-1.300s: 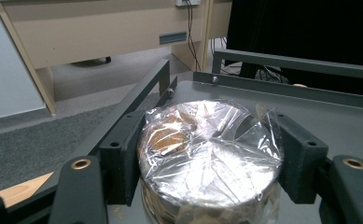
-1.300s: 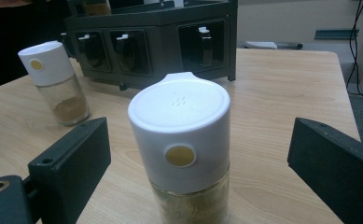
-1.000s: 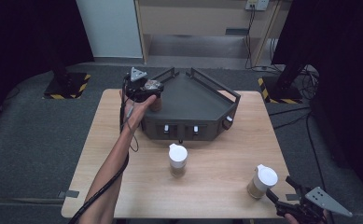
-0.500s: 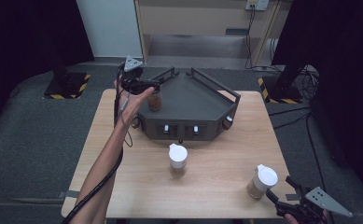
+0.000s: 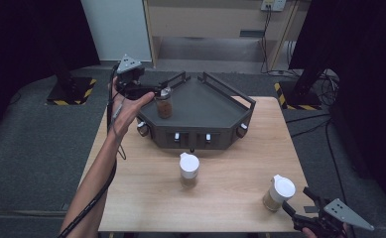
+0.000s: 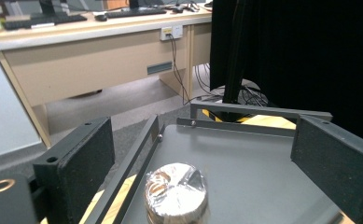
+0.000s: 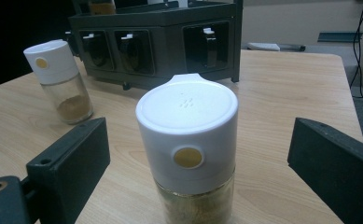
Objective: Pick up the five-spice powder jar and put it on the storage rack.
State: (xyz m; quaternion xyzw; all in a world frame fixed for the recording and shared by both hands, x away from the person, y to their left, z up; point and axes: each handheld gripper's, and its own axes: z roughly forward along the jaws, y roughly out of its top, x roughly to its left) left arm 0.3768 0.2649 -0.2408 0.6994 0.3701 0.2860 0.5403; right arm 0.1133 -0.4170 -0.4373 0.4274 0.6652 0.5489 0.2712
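**Operator:** High view first; report my left gripper relative to the dark tray.

**Observer:** High view places your left gripper above the tray's left corner; the foil-topped jar stands upright on the tray floor at that same corner, just beside the left rail; the gripper is above the jar and not touching it.

**Operator:** State of my left jaws?

**Observer:** Spread wide; they have just been opening; in the left gripper view the jar's foil lid sits low between the two black jaws with clear gaps on either side, so nothing is pinched; my reading is that the jar rests on the tray alone.

**Operator:** And my right gripper?

**Observer:** On the near right of the table, well apart from the tray, at the table's front edge; its jaws are also spread; the right gripper view shows the white-capped jar upright between the jaws, apart from both.

**Operator:** Other items?

**Observer:** A second white-capped jar stands upright on the table just in front of the tray's front face; it holds a brown powder at the bottom; neither gripper is near it.
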